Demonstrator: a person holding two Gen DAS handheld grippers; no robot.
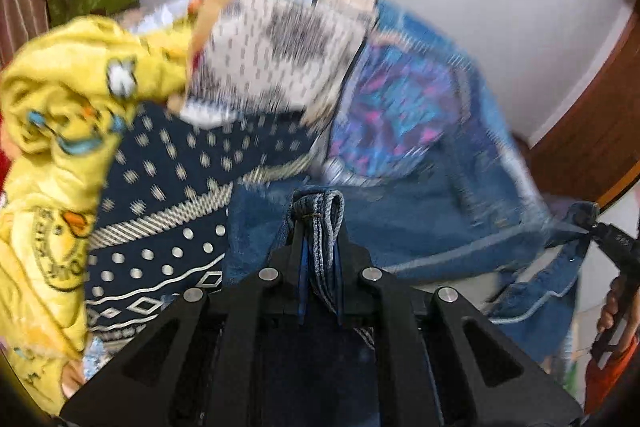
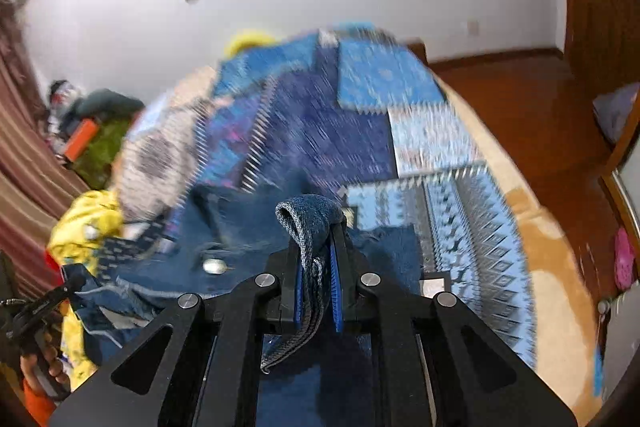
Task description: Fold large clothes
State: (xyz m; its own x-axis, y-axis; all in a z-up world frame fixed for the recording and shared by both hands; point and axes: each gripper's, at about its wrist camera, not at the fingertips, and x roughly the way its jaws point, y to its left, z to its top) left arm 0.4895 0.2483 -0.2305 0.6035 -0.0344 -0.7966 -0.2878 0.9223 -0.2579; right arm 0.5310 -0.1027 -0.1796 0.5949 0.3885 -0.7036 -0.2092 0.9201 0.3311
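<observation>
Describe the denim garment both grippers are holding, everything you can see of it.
The denim garment is blue, heavy-looking cloth with paler seams and hems and a metal button. It hangs stretched between the left gripper and the right gripper, each shut on a bunched fold of its edge. The rest drapes over the patterned blue bedspread, near a yellow fleece. Motion blur hides finer details, so its exact type is unclear.
</observation>
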